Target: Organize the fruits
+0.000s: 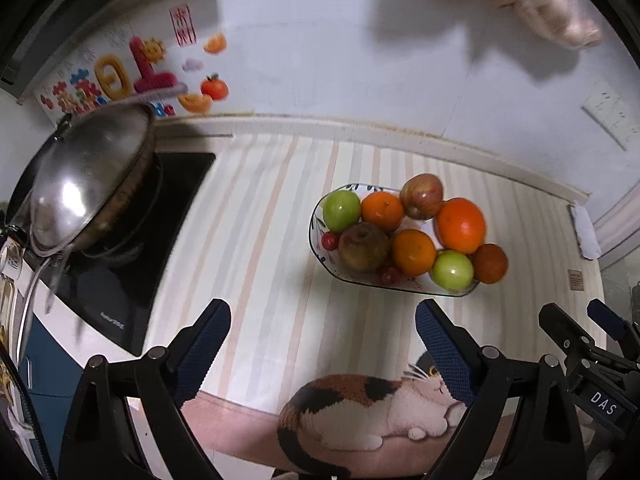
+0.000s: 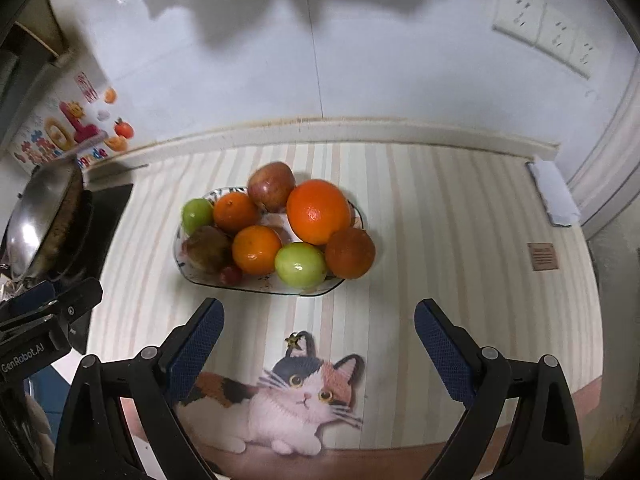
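Two grippers, left [image 1: 323,322] and right [image 2: 318,320], jaws wide apart, empty | fruits piled on plate [image 2: 188,272] on tabletop [image 2: 440,220] | sorting seemingly not begun; all fruit left.

Fruit piled in my plate [image 2: 352,216]

Oranges [image 2: 318,211], green apples [image 2: 300,263], a red apple [image 2: 271,186], a brownish apple [image 1: 363,246] and small red fruits [image 1: 330,241] crowd the patterned oval plate on the striped mat.

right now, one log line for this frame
left gripper open, empty | right gripper open, empty | fruit piled on plate | both short of plate | no grasp yet
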`<state>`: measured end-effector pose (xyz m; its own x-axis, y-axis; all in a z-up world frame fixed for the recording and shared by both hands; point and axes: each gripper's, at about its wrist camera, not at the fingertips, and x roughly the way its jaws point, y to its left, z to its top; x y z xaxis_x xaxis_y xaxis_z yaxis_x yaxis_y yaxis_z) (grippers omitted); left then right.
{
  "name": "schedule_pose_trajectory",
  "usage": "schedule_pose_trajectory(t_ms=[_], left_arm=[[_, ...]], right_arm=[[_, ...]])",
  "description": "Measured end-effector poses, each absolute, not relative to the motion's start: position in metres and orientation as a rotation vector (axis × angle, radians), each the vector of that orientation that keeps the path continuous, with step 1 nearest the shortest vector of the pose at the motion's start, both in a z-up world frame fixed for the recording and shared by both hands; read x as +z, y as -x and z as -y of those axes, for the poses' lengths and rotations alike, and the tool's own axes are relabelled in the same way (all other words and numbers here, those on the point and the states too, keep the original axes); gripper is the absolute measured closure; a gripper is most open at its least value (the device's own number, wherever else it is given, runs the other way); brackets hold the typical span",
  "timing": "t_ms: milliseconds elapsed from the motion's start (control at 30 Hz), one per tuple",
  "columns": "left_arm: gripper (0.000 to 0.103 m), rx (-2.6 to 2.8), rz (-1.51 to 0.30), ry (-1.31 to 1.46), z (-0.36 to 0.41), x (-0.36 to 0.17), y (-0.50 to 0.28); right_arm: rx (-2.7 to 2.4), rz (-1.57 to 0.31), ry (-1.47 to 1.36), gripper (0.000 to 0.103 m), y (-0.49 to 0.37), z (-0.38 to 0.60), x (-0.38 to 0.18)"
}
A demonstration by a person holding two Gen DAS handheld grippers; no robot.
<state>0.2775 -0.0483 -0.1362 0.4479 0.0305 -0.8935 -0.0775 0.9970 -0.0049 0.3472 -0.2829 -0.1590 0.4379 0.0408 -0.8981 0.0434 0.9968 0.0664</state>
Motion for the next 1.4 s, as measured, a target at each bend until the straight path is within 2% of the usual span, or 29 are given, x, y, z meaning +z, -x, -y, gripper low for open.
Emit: schedule_pose_trajectory(t_ms=[333, 733, 1100, 1400], left_arm=[[0.008, 0.005, -0.977, -0.009, 0.039, -0.072, -0.186], [0.008, -0.045, -0.900, 0.006, 0.029, -0.026, -0.108], [0.008, -0.007, -0.830, 0.015, 0.031, 0.003, -0.072], [0.008, 0.026, -0.818, 0.010, 0.040, 0.000, -0.074]], right_arm=[[-0.047, -0.969, -0.091, 0.005, -0.241, 0.258, -0.080], [-0.087, -0.870, -0.088, 0.003, -0.122, 0.235, -0.008], [-0.025, -0.819, -0.072, 0.003, -0.086, 0.229, 0.030], [0.006, -0.821, -0.094, 0.003, -0.089, 0.240, 0.030]])
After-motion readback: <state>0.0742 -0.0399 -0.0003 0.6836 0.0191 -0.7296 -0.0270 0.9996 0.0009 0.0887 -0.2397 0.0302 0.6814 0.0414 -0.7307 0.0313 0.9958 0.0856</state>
